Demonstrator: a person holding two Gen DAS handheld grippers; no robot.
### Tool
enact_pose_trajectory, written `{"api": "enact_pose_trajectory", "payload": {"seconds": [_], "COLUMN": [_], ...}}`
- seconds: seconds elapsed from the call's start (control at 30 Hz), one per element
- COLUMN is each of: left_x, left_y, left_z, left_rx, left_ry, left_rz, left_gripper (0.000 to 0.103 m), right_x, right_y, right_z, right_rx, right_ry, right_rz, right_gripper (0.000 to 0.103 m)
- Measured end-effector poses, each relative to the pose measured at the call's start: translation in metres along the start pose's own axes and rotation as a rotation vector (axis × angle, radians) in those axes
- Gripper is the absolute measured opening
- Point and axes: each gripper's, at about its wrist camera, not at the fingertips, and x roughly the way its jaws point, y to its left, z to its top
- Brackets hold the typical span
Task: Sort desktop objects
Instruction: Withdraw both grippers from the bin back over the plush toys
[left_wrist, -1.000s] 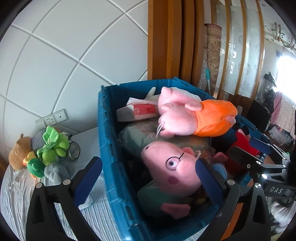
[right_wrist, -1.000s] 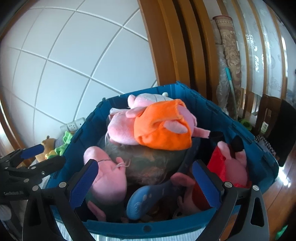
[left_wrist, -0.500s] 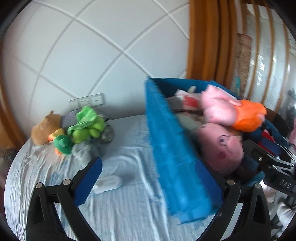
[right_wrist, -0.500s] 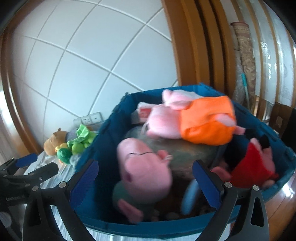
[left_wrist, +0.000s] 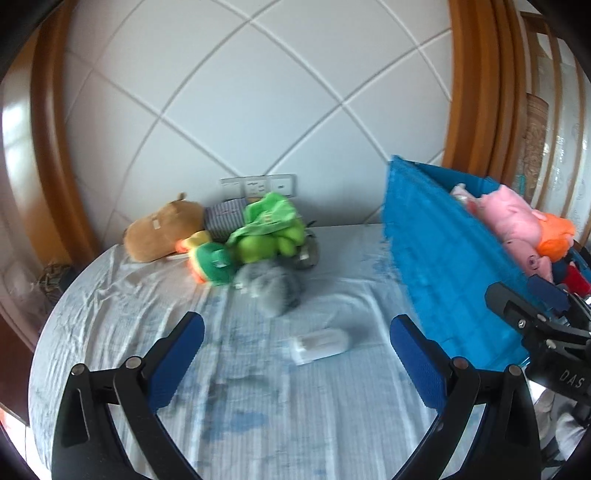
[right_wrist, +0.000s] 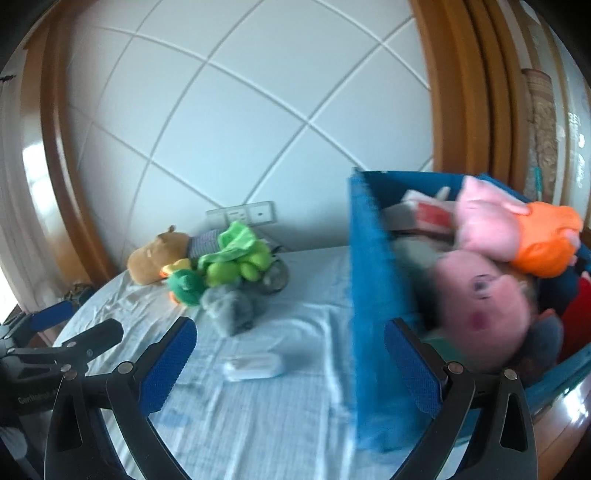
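You held both grippers empty, and each one's jaws stood wide apart: the left gripper hung over the middle of the cloth-covered tabletop, and the right gripper hung beside it, straddling the near wall of the blue bin. That spread suited a reach for soft, bulky toys, I judged, since nothing was between either pair of pads.

The bin stood at the tabletop's right edge, packed high. A pink pig plush in an orange dress lay on top of the heap, a second pink pig head faced up beneath it, and a red-and-white carton was wedged toward the bin's back wall. So the bin looked like where sorted toys went, and it was already close to full.

What remained lay in a cluster at the tabletop's far-left side, close against the tiled wall under the wall sockets. A brown plush animal lay on its side, a green plush rested against it, a small green-and-orange toy sat in front, and a grey plush lay nearest you. A round metallic thing showed partly behind the green one, too blurred to name.

A small white, capsule-shaped object lay alone on the cloth, almost between your left gripper's fingers and near the bin's wall. It seemed the likeliest next pick, though its smooth rounded shape could roll or slip under the pads.
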Motion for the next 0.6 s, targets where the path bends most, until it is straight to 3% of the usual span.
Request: {"api": "enact_pose_trajectory", "payload": {"seconds": [0.23, 0.37, 0.6], "left_x": [0.011, 0.022, 0.049], "left_y": [0.087, 0.123, 0.144], "left_z": [-0.019, -0.027, -0.024], "left_rx": [-0.047, -0.098, -0.139], "left_ry": [0.06, 0.09, 0.135], "left_rz": [0.024, 0.052, 0.128], "left_gripper": [0.102, 0.102, 0.102], "right_x": [0.027, 0.051, 0.098], "right_y": [0.08, 0.104, 0.118], "right_z": [-0.024, -0.032, -0.031], "right_rx": [0.005, 0.003, -0.027], "right_ry": [0.048, 0.095, 0.151], "right_rz": [0.019, 0.025, 0.08], "right_gripper": [0.103, 0.103, 0.103]}}
